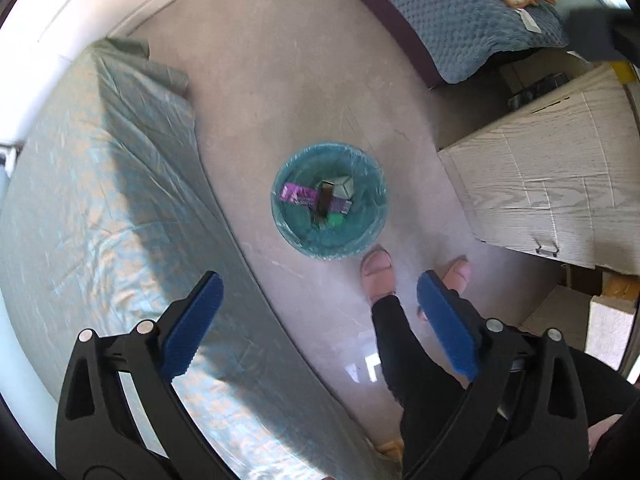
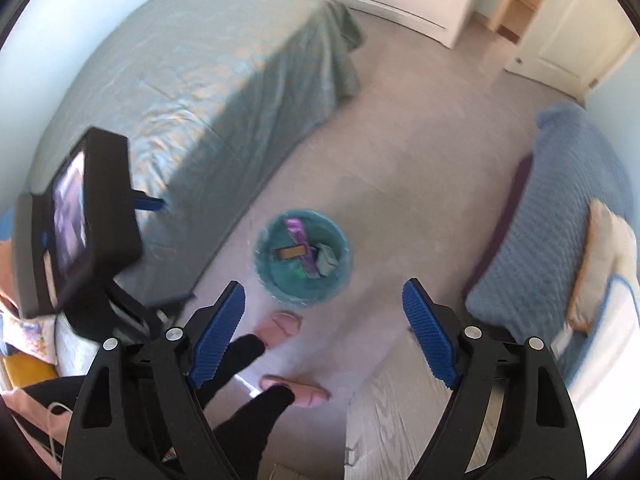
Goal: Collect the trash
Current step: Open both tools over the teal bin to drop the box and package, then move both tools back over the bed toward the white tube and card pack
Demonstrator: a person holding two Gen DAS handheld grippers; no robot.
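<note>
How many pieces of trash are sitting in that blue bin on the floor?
4 that I can make out in the bin: a purple wrapper, a brown box, a grey-green carton and a green lump. More may lie hidden underneath.

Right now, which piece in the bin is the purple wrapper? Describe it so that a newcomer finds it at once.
Between the two beds, on the floor, stands a round bin with a teal liner. Inside it lies the purple wrapper, a flat shiny strip beside a dark box; nothing else there is purple and glossy.
</note>
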